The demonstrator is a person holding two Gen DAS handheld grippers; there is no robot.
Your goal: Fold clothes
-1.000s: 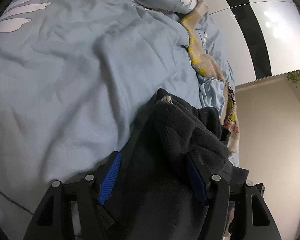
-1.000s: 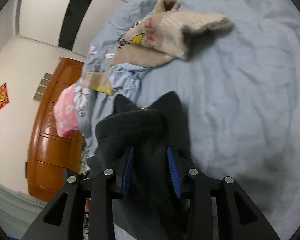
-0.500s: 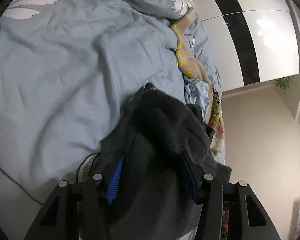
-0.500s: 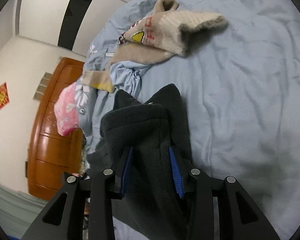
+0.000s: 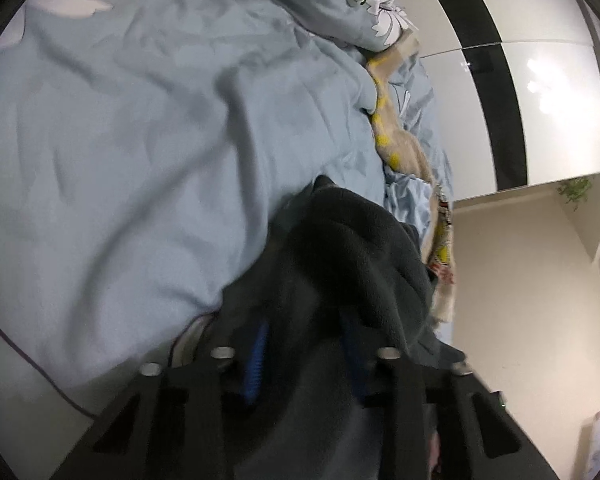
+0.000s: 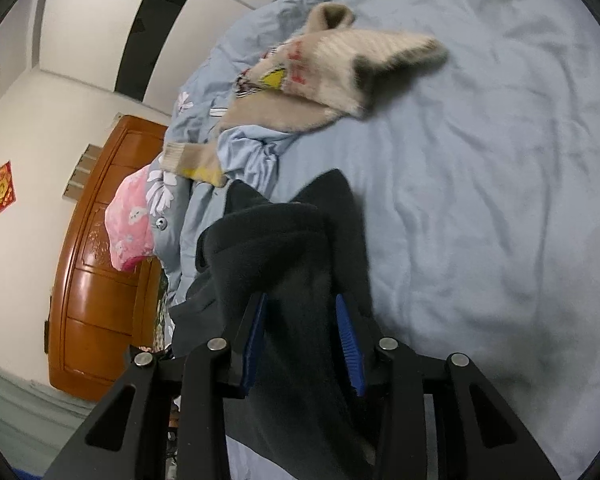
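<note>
dark fleece garment bunched above blue bed sheet | pinched between jaws of right gripper and left gripper | beige sweater beyond | wooden cabinet beside bed

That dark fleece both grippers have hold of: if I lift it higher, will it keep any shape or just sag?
The dark fleece will probably sag: it already droops over the right gripper. It looks thick, so likely bulky rather than slippery.
</note>
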